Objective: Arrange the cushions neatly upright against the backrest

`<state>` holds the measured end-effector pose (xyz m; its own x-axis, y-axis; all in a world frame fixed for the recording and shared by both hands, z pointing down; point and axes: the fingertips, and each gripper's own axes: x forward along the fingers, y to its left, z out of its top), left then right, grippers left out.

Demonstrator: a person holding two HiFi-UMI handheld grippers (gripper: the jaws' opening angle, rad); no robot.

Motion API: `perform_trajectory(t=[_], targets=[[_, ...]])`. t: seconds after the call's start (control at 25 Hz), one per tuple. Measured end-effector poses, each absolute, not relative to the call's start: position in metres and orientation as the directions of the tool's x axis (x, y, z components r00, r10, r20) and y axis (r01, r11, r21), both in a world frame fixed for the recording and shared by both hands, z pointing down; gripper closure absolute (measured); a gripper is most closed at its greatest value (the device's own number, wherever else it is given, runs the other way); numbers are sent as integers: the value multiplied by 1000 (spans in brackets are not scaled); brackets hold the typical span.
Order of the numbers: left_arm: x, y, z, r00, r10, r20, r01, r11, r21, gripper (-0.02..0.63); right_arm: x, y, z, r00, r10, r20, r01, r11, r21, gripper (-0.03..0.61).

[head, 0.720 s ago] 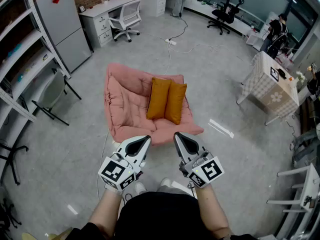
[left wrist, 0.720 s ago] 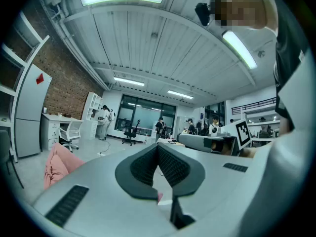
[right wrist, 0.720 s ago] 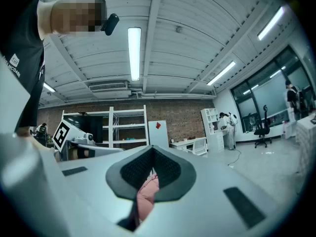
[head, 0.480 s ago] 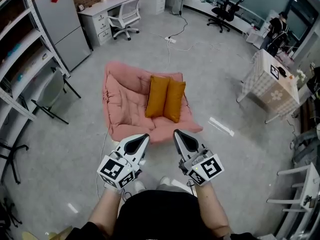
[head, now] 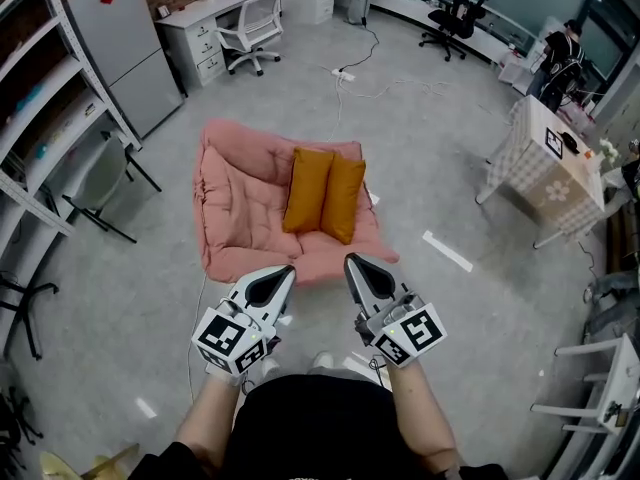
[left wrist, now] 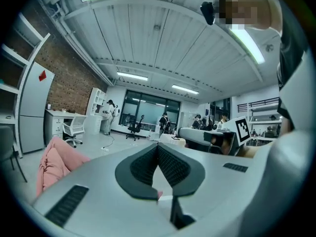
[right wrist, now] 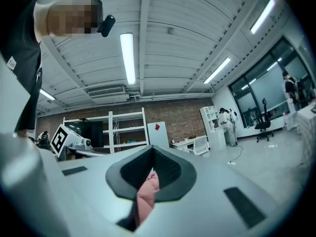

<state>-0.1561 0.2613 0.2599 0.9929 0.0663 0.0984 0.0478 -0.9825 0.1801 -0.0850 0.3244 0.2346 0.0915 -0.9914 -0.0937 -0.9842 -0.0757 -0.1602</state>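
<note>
Your left gripper [head: 283,271] and right gripper [head: 352,263] are both closed and empty, held side by side near the front edge of the pink floor sofa [head: 232,208]. Beyond them, apart from both, two orange cushions [head: 305,188] stand upright, touching each other, on the sofa's right half.

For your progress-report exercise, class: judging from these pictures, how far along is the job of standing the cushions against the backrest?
Done, it seems: both orange cushions stand upright, side by side and touching, on the pink sofa, apparently against its backrest. In hand: nothing. The left gripper and right gripper are shut and empty, short of the sofa. Left: perhaps only centring the pair, which sits off-centre.
</note>
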Motion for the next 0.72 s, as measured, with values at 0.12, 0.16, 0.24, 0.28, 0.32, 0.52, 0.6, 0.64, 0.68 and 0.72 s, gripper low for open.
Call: perform_trajectory(t=[0.12, 0.16, 0.24, 0.28, 0.32, 0.52, 0.6, 0.64, 0.68, 0.72], targets=[[-148, 266, 266, 992, 39, 119, 19, -986, 168, 601, -67, 332, 243, 94, -991, -99, -974, -71, -215, 575], [-146, 266, 268, 992, 29, 126, 8, -986, 166, 601, -61, 333, 247, 97, -990, -98, -970, -72, -231, 575], [-143, 266, 272, 990, 10, 140, -14, -986, 167, 601, -52, 335, 253, 102, -991, -91, -963, -76, -257, 575], [-142, 265, 275, 989, 2, 148, -23, -985, 171, 601, -49, 334, 256, 103, -991, -86, -961, -77, -267, 575], [-142, 263, 278, 988, -4, 155, -32, -984, 177, 601, -46, 334, 259, 102, -991, -81, -958, -76, -278, 575], [-133, 248, 292, 984, -22, 176, -59, -977, 203, 601, -27, 322, 276, 111, -992, -59, -937, -85, -339, 575], [-126, 237, 296, 983, -23, 181, -62, -975, 212, 601, -16, 312, 281, 118, -992, -43, -933, -97, -346, 575], [-122, 230, 298, 983, -23, 183, -64, -974, 217, 601, -11, 306, 284, 121, -992, -33, -931, -102, -349, 575], [-117, 222, 300, 983, -23, 184, -65, -973, 223, 601, -6, 298, 287, 124, -992, -25, -929, -107, -354, 575], [-113, 213, 303, 982, -22, 186, -65, -971, 229, 601, 0, 290, 290, 127, -992, -19, -927, -112, -359, 575]])
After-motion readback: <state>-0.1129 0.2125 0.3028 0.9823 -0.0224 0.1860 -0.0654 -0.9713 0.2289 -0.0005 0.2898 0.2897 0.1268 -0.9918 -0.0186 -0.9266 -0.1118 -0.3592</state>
